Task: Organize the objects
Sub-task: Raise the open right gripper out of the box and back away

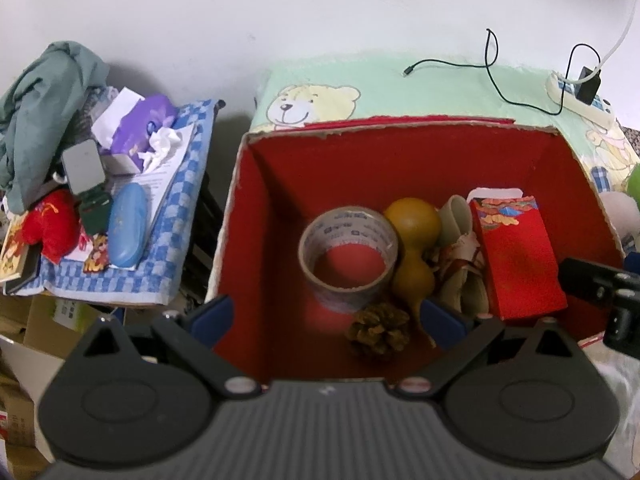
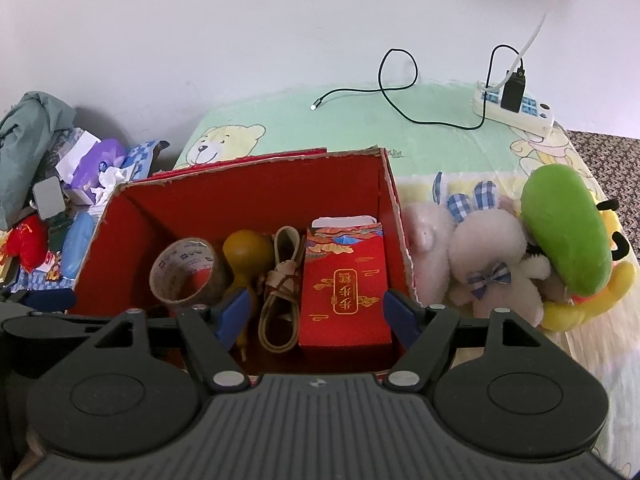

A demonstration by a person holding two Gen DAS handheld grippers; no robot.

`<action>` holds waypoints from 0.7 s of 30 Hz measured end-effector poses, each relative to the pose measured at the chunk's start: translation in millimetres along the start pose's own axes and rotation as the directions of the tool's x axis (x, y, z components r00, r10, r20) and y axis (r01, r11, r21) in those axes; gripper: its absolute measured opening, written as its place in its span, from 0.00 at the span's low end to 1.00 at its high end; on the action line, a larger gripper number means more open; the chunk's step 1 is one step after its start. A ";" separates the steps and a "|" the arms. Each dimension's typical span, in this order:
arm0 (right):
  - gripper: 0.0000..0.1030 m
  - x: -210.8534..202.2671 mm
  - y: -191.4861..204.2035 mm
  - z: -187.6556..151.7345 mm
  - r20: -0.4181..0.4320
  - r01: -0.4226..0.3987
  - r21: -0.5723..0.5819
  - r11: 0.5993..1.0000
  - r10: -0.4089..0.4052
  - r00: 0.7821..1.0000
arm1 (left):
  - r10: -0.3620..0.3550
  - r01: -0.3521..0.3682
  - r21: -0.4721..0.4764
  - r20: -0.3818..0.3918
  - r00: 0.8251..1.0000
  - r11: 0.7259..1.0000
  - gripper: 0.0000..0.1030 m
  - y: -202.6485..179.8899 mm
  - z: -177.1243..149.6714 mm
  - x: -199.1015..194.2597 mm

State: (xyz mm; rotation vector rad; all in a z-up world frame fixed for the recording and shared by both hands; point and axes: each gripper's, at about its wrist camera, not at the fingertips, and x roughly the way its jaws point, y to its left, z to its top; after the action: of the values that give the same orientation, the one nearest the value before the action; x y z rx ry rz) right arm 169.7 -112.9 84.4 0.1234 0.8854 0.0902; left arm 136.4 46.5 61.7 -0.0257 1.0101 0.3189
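Both grippers hover above the red box (image 2: 256,188), left gripper (image 1: 326,314) and right gripper (image 2: 314,314) each with jaws apart and empty; inside sit a tape roll (image 1: 348,256), a gourd (image 1: 414,248), a pine cone (image 1: 380,330) and a red packet (image 2: 344,288); plush toys (image 2: 520,248) lie beside the box on the bed.

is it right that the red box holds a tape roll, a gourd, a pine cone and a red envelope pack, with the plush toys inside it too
Not quite. The plush toys lie outside the red box, on the bedding beside its right wall, as the right wrist view shows. The rest holds: the tape roll, gourd, pine cone and red envelope pack are inside the box.
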 end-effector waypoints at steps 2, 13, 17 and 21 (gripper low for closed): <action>0.74 -0.7 0.1 0.3 0.003 0.004 -0.001 1.000 -0.004 1.000 | 0.005 -0.005 -0.001 0.010 1.000 1.000 0.97 0.4 -0.5 -1.0; 0.74 -1.1 1.7 0.4 -0.004 0.026 -0.017 1.000 -0.026 1.000 | -0.011 0.012 -0.009 0.033 0.999 1.000 0.97 1.5 -6.3 -3.4; 0.74 -6.0 0.3 -2.1 -0.013 0.034 -0.018 0.999 -0.034 0.999 | -0.019 0.019 -0.007 0.031 0.999 1.000 0.97 1.2 -11.7 -9.2; 0.74 -14.0 -2.7 -5.1 -0.032 0.020 -0.018 1.000 -0.021 0.999 | -0.029 0.029 0.010 0.017 0.999 1.000 0.97 0.9 -17.4 -18.0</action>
State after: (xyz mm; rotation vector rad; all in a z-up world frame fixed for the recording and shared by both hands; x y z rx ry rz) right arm 156.9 -117.0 91.6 0.0965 0.9178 0.0814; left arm 113.0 39.9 67.5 -0.0286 0.9935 0.2876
